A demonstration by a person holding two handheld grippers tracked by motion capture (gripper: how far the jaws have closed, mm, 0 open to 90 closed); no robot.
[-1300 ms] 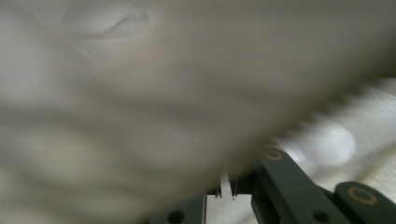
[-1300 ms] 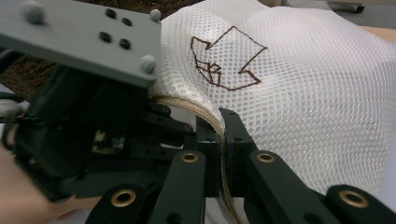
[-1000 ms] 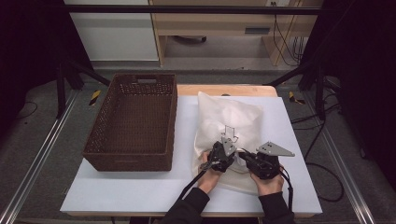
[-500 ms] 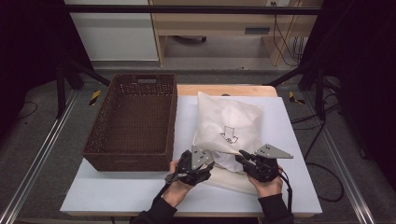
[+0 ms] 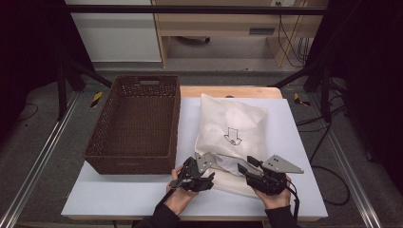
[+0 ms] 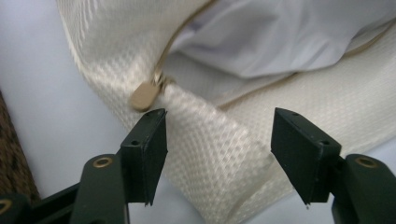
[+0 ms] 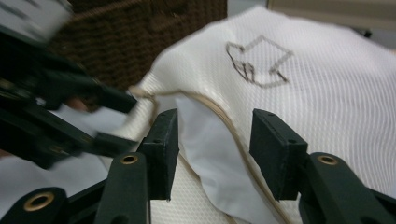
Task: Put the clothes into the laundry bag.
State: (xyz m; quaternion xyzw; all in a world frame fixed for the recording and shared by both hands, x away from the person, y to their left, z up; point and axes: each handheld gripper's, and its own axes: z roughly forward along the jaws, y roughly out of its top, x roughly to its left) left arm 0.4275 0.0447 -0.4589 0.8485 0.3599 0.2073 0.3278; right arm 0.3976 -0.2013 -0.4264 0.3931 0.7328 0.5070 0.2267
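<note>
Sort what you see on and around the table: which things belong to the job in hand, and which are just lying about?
Job in hand:
- cream zip bag, opened at its near end
- zip pull
- white cloth inside the bag
- left gripper, open
- right gripper, open

Lying about:
- brown wicker basket
- cables on the floor

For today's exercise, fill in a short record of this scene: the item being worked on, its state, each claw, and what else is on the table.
item: cream zip bag with arrow print
bag state: zip open at the near end, white cloth showing inside
zip pull: just beyond the left claw's jaw tip
left claw: open, jaws just opened, bag corner between them, not pressed
right claw: open, jaws just opened, over the bag mouth
also on table: brown woven basket, left of the bag
</note>
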